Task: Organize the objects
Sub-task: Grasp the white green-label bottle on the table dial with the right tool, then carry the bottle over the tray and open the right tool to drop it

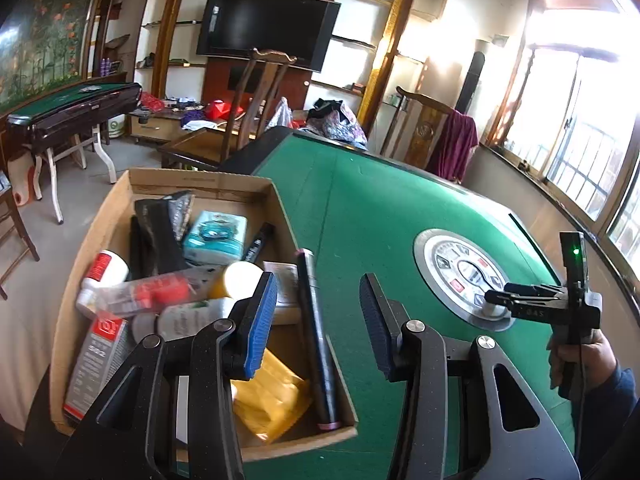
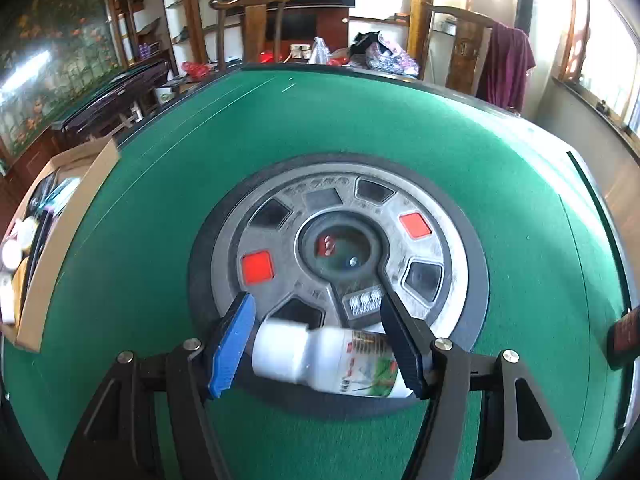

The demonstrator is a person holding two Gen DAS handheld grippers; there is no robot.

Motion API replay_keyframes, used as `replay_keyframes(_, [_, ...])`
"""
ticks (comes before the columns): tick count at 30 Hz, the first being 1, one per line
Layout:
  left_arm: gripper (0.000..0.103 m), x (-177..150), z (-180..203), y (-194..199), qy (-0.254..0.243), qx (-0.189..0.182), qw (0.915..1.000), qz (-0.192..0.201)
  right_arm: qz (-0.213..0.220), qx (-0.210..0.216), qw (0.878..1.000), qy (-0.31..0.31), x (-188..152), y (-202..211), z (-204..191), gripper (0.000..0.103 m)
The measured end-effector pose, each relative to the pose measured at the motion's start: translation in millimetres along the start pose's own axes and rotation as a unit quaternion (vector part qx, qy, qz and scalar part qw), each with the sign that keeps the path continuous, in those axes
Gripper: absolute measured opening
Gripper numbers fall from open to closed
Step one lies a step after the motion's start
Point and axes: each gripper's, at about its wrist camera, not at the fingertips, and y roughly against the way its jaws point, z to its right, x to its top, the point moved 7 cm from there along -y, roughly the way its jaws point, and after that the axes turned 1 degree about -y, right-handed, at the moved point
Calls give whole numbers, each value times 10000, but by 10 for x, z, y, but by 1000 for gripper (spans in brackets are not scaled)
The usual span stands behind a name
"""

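A white bottle with a green and red label lies on its side on the near rim of the table's round control disc. My right gripper is open and straddles it, one pad at the cap end and the other at the base. In the left wrist view the right gripper points down at the disc. My left gripper is open and holds nothing, hovering over the right wall of a cardboard box. In the box lie several items, among them a teal tissue pack, a yellow packet and a long black tube.
The green felt table carries the box at its left edge. A dark object sits at the table's right edge. Wooden chairs stand behind the table, a second table far left, and windows on the right. A person's hand holds the right gripper.
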Motion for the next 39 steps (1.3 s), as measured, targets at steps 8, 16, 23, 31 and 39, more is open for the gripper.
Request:
replay_keyframes(8, [43, -42, 126, -30, -103, -75, 9999, -77, -259, -270, 9988, 325, -346, 27, -67, 45])
replay_keyframes(16, [43, 29, -62, 70, 6, 103, 9999, 18, 168, 517, 9985, -68, -215, 259, -577, 33])
replay_keyframes(23, [43, 85, -495, 201, 299, 439, 9985, 100, 446, 1606, 9848, 498, 180, 360, -1959, 33])
replay_keyframes(31, [43, -5, -883, 290, 503, 707, 9962, 74, 266, 1840, 9772, 1028, 336, -16, -2994, 34])
replay_keyframes(39, [44, -83, -1036, 331, 588, 888, 9942, 129, 759, 1608, 9742, 1390, 282, 171, -3127, 50])
